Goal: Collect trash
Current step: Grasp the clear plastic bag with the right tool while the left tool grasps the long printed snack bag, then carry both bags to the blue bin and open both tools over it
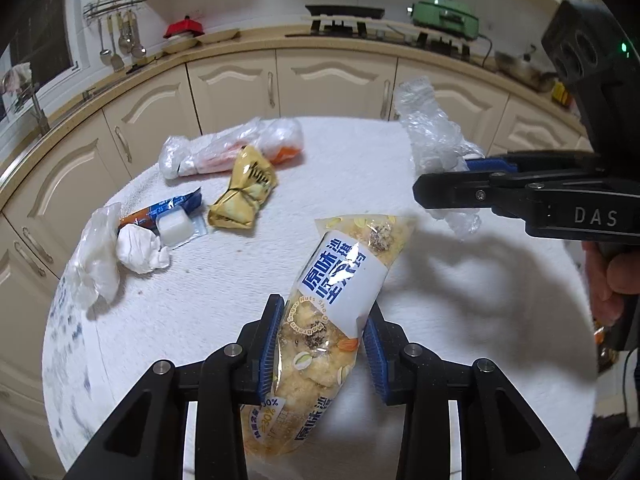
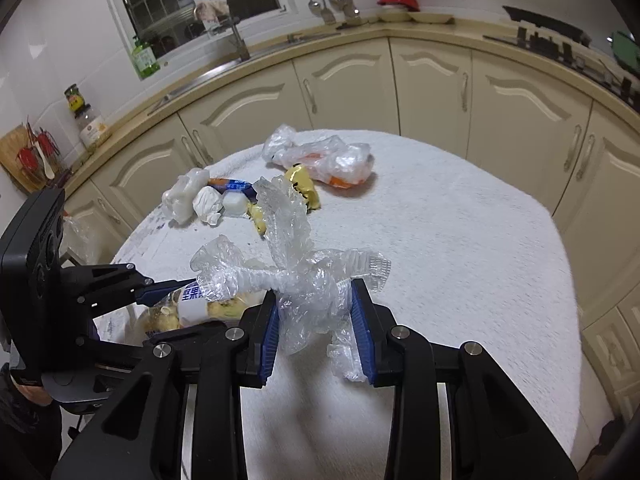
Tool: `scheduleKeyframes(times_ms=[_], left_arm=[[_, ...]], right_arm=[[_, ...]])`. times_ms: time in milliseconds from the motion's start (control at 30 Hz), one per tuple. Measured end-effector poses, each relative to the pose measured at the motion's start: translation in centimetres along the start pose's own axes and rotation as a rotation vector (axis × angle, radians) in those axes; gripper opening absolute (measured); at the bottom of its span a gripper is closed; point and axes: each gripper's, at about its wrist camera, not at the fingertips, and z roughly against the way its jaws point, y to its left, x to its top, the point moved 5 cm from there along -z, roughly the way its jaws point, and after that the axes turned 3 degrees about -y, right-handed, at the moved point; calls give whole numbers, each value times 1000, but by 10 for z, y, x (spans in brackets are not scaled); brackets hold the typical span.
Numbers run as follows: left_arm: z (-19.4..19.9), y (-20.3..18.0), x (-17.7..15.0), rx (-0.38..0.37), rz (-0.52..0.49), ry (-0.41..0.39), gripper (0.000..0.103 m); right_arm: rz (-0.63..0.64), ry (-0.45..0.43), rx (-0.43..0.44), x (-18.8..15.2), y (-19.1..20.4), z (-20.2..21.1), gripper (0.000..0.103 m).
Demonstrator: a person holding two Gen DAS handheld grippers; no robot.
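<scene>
My left gripper is shut on a snack bag with blue Chinese lettering, held above the white-towelled table. My right gripper is shut on crumpled clear plastic wrap; it also shows in the left wrist view, where the right gripper comes in from the right. Other trash lies on the far left of the table: a gold wrapper, a clear bag with orange inside, a blue-and-orange wrapper, a white crumpled tissue and a white plastic piece.
Cream kitchen cabinets curve behind the table. The counter carries a stove, a green appliance, a red pot and hanging utensils. A sink and window show in the right wrist view.
</scene>
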Motion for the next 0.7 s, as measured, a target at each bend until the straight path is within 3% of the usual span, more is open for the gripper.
scheduleKeyframes(times_ms=[367, 700], left_arm=[[62, -34, 13, 20, 115, -117, 34], [115, -79, 33, 5, 103, -216, 34]], right_arm=[[-41, -81, -21, -10, -28, 61, 33], [-92, -172, -61, -17, -63, 119, 33]])
